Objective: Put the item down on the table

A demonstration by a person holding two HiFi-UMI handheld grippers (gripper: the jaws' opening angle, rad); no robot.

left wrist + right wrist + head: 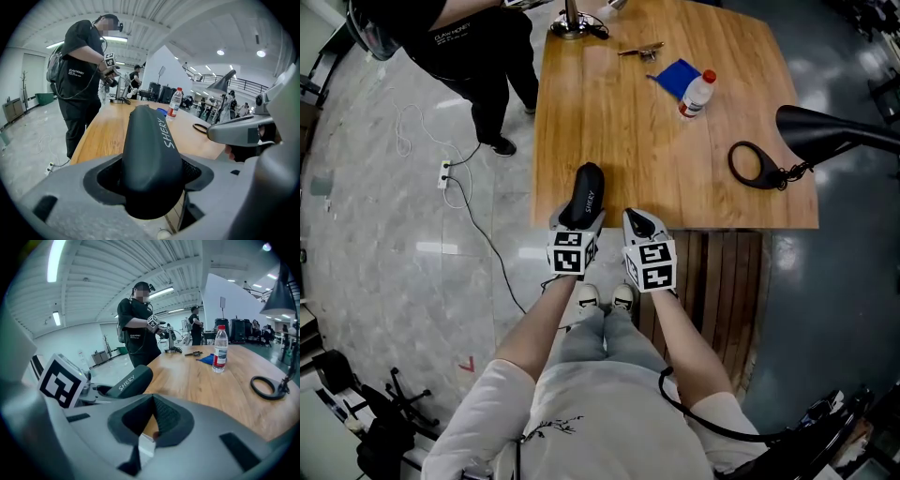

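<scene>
Black on wood, in the head view: clamping a case [585, 192] by its near end in the left gripper [578, 220], pointing its long axis straight ahead, out of the jaws and over the near edge of the table [609, 112]. Holding the right gripper [641, 223] just beside it, level with it, likewise at the table's edge. Reaching both forearms forward and down, roughly parallel, standing close against the table. Leaving a bottle [697, 93] and a lamp [825, 136] further up the board, well apart from the case.

In the left gripper view: looking along the case, pinching it between both pads, jaws clenched on its sides. Running it lengthwise away from the camera, far tip standing out against the wood; not telling from here whether touching the table or hovering. Showing bare tabletop directly ahead.

In the right gripper view: pressing the jaws together on nothing. Catching the case off to the left, slanting up and away from the left gripper's marker cube, over the table's near edge.

Judging the coming move: lowering the left hand until the case's underside is lying flat on the wood just ahead, then easing those jaws apart; probably needing nothing from the right.
</scene>
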